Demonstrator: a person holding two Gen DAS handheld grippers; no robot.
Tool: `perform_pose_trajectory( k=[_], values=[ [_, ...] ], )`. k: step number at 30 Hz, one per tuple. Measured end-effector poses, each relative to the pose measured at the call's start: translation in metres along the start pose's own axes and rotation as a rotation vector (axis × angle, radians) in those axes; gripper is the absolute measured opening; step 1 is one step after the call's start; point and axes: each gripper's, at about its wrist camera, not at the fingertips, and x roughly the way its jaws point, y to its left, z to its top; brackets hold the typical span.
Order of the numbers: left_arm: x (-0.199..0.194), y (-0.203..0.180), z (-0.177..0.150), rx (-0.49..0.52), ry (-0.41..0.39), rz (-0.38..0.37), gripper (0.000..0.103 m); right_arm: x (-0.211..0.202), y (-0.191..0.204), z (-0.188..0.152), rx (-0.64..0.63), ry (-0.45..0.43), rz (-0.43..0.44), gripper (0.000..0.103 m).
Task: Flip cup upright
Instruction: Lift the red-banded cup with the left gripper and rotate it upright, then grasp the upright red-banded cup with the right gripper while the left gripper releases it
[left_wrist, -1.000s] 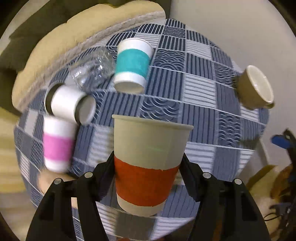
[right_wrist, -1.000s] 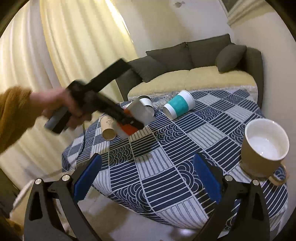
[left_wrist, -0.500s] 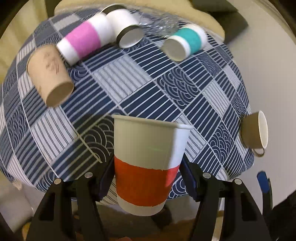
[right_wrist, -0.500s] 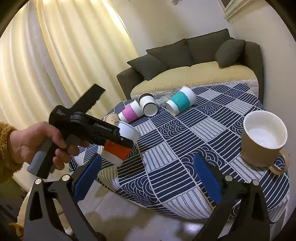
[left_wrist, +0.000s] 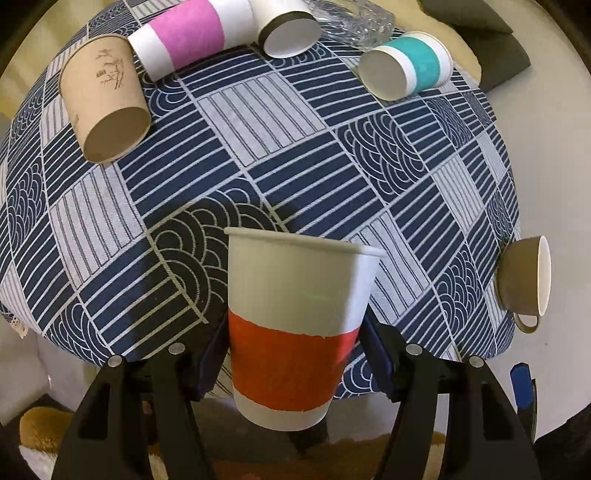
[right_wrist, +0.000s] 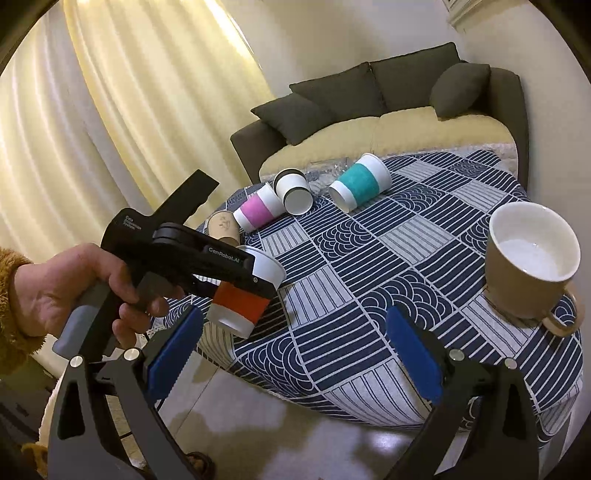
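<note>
One cup is off the table right now — the red cup (left_wrist: 295, 332), white paper with a red band. The left gripper (left_wrist: 295, 354) squeezes it from both sides, a finger pressed on each side of the red band. The cup's mouth points up and its small bottom points down, so it looks the right way up already. In the right wrist view it leans just a little, and its bottom hangs in the air near the table's edge, above the tablecloth (left_wrist: 280, 155) but not touching it.

The thing that matters most is this — the cup's long line runs up and down, and the cloth lies straight below its bottom. So I think the next move is a short trip down, keeping the cup straight until its bottom sits flat, and then letting go. If it goes down tilted, it could tip over at the edge.

The right gripper (right_wrist: 291, 354) holds nothing. Its blue pads (right_wrist: 173, 350) are spread wide apart, and it hangs back from the table, well apart from the red cup. The left one is much nearer, since it has the cup.

Four more paper cups lie on their sides at the far end: a brown cup (left_wrist: 105, 107), a pink cup (left_wrist: 184, 37), a white cup (left_wrist: 284, 26) and a teal cup (left_wrist: 406, 70). A tan mug (right_wrist: 528, 266) stands up by the right edge.
</note>
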Motion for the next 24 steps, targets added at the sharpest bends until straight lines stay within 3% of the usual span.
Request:
perform_pose_trajectory(
  k=[2,4,5,14,24],
  values=[
    [-0.001,0.002,0.001,-0.001,-0.001,0.005,0.066,0.002,0.000,0.000,-0.001,0.009,0.001,0.098],
    [-0.002,0.002,0.002,0.003,0.003,0.015,0.078,0.005,0.001,0.000,-0.007,0.018,-0.002,0.098],
    [-0.003,0.002,0.002,0.012,0.003,0.028,0.078,0.005,0.002,-0.001,-0.009,0.021,-0.002,0.098],
    [-0.034,0.009,0.004,0.029,-0.054,-0.048,0.080,0.016,0.005,-0.005,-0.025,0.063,-0.008,0.098],
    [-0.089,0.038,-0.032,0.150,-0.219,-0.161,0.080,0.016,0.014,0.007,0.054,0.053,0.028,0.098]
  ],
)
